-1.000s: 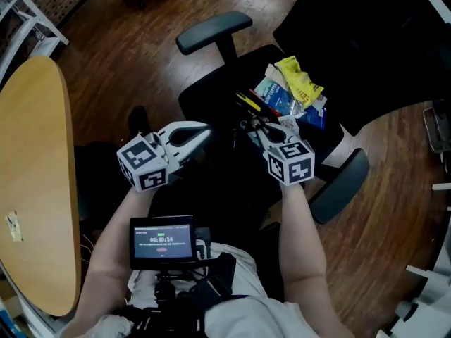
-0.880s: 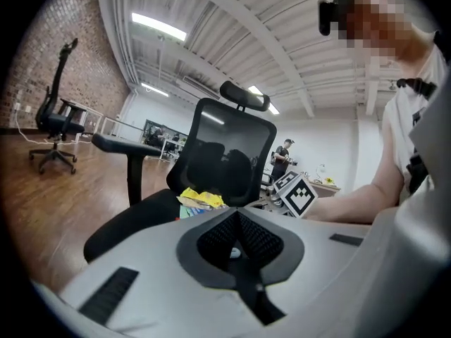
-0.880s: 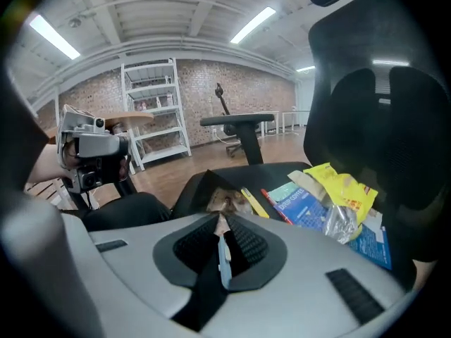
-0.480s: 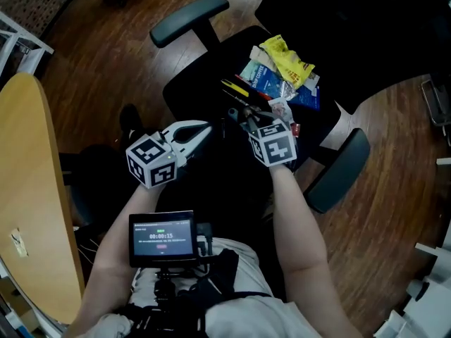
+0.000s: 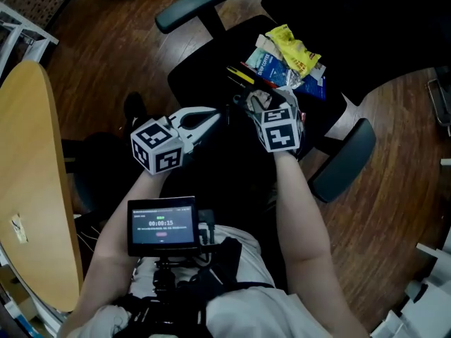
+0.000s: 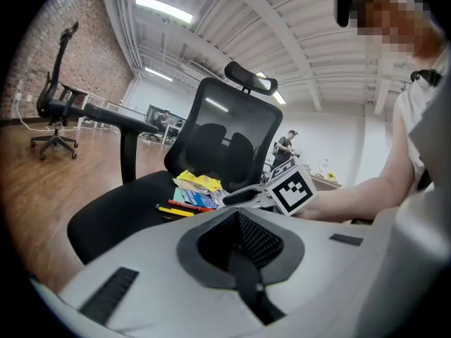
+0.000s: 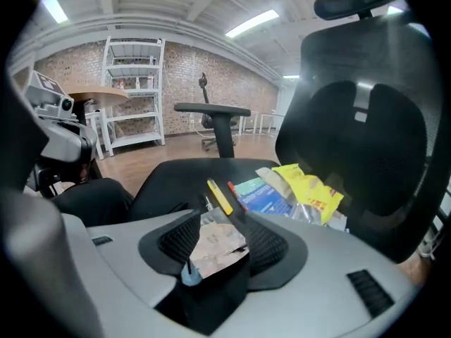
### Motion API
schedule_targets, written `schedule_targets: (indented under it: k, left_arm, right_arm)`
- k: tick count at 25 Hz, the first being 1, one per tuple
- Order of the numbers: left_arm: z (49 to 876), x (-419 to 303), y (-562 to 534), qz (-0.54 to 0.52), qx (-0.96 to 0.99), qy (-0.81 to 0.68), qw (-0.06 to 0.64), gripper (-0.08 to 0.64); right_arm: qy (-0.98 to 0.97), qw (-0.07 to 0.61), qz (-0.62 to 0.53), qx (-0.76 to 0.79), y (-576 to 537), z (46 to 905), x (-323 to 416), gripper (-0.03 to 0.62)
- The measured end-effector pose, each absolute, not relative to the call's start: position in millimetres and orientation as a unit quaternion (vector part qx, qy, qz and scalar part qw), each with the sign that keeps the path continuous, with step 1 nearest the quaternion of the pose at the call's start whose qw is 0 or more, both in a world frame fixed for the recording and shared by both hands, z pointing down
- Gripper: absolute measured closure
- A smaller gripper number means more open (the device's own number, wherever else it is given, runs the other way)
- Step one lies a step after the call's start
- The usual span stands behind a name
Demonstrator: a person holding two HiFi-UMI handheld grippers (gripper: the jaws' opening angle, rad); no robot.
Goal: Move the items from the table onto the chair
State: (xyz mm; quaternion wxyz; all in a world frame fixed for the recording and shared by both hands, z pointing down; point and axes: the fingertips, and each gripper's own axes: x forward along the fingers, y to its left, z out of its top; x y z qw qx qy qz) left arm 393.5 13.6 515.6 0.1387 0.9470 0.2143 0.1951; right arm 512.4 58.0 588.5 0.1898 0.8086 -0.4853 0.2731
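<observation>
Dark wood floor, brick wall and white shelving at the far end, and a round wooden table off to the left. In the middle is a black office chair, and the person stands over it with both grippers.

The right gripper hangs over the near part of the seat. Its jaws have just been opening and stand wide apart. A small tan sachet sits loose in the gap, and the pads aren't squeezing it. I can't tell if it's resting on the seat.

The left gripper is just left of it. Its jaws are closed together with nothing between them.

The sachet only really shows in the right gripper view. In the head view the gripper's marker cube covers that spot. The left gripper view shows the right gripper side-on instead, with the chair back behind it.

The sachet's long side runs roughly along the jaws, tipped a bit to the right at the far end.

Already on the seat are a yellow pen and a red pen side by side, lying slantwise from far left to near right. A blue packet and a yellow packet sit just beyond them on the far right.
</observation>
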Motion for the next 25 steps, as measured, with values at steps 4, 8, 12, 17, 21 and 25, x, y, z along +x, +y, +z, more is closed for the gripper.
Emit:
schedule_targets:
  k: [4, 8, 12, 17, 21, 25]
  left_arm:
    - [503.9, 391.9, 12.9, 0.184, 0.951, 0.210, 0.132, 0.549]
    - [486.5, 389.3, 9.3, 0.167, 0.956, 0.208, 0.124, 0.549]
    - [451.2, 380.7, -7.4, 0.127, 0.965, 0.187, 0.133, 0.549]
    - [387.4, 357.4, -32.0, 0.071, 0.977, 0.155, 0.130, 0.549]
    - [357.2, 336.5, -48.4, 0.054, 0.984, 0.121, 0.117, 0.549]
    - [358.4, 326.3, -61.4, 0.066, 0.988, 0.098, 0.101, 0.549]
  right_arm:
    - [-0.463, 0.198, 0.238, 0.830, 61.9, 571.0, 522.8, 0.340]
    - [-0.448, 0.195, 0.195, 0.850, 62.9, 549.7, 530.6, 0.299]
    - [-0.484, 0.170, 0.158, 0.844, 50.4, 530.9, 522.3, 0.301]
    - [-0.525, 0.138, 0.113, 0.832, 35.1, 503.1, 499.1, 0.456]
    - [-0.548, 0.105, 0.096, 0.824, 27.7, 484.1, 484.2, 0.586]
    - [-0.576, 0.092, 0.094, 0.807, 12.2, 469.8, 465.9, 0.588]
